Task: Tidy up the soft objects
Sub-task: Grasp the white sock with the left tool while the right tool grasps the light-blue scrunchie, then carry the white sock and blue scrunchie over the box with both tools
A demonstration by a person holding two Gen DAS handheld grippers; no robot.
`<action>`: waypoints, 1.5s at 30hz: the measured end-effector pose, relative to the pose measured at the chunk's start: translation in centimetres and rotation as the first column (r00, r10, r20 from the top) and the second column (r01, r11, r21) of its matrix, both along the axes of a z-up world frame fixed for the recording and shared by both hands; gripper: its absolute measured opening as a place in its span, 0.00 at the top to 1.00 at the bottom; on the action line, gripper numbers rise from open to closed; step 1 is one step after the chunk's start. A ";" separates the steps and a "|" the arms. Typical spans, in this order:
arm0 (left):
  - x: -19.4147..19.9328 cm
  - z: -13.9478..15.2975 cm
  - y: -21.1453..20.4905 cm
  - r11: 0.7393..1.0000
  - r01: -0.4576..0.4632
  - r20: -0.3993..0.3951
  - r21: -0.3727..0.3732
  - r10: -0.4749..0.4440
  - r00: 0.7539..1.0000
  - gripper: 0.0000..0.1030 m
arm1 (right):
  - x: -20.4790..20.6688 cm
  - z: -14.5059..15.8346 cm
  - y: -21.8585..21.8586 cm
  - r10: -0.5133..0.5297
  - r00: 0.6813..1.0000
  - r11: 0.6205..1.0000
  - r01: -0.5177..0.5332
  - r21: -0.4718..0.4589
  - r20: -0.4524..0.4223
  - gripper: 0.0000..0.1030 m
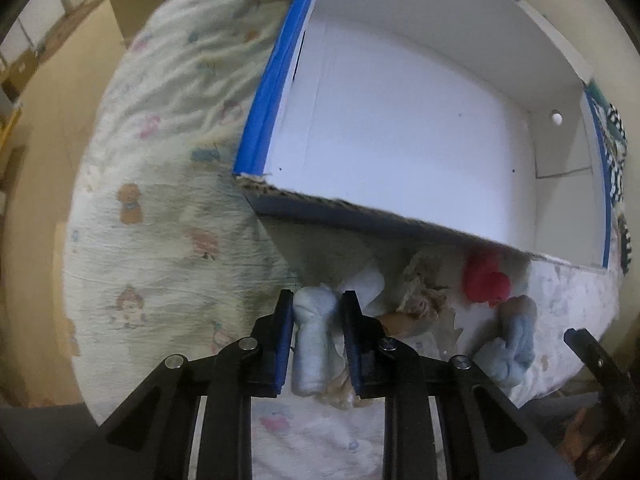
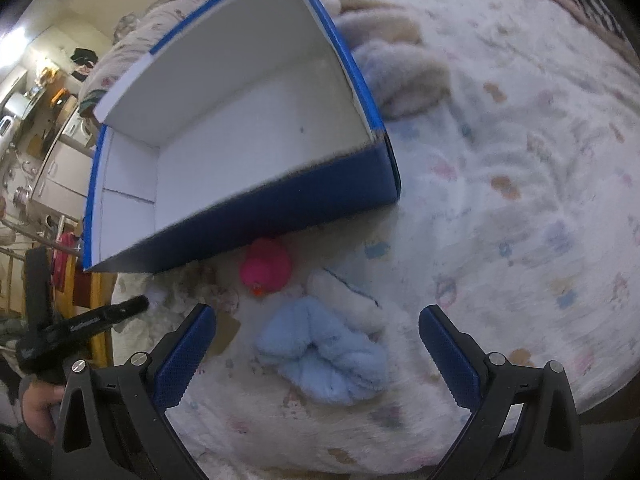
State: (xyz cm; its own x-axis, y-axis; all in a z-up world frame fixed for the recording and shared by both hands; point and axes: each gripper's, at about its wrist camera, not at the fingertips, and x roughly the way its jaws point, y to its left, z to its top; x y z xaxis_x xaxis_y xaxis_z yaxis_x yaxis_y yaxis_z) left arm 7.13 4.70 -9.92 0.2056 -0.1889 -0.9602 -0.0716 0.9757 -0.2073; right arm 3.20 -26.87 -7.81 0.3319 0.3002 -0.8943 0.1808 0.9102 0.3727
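Observation:
A blue box with a white inside (image 1: 400,128) stands on a bed; it also shows in the right wrist view (image 2: 240,128) and holds nothing. My left gripper (image 1: 316,300) is shut on a pale blue rolled sock (image 1: 312,336) just in front of the box's near wall. My right gripper (image 2: 316,320) is open above a fluffy light blue cloth (image 2: 324,354). A pink plush ball (image 2: 266,266) lies against the box wall; it also shows in the left wrist view (image 1: 486,280). A white soft item (image 2: 344,292) lies beside the blue cloth.
The bed has a pale patterned blanket (image 2: 520,200). A beige and blue fluffy item (image 2: 400,76) lies to the right of the box. The other hand-held gripper (image 2: 80,328) shows at the left. A beige crumpled cloth (image 1: 424,292) lies near the box.

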 end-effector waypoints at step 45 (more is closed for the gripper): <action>-4.5 11.0 -1.1 0.987 0.004 0.386 0.161 -0.067 0.920 0.79 | -3.2 10.6 5.9 0.167 0.907 0.985 -0.167 -0.033 0.386 0.86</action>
State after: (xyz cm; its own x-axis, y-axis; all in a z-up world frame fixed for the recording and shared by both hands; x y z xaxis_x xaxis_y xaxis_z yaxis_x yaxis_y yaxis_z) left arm 2.63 3.57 1.09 0.5645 -0.0593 -0.8233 0.0192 0.9981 -0.0587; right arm -0.04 -20.99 2.74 0.5955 0.3824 -0.7065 -0.1320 0.9140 0.3835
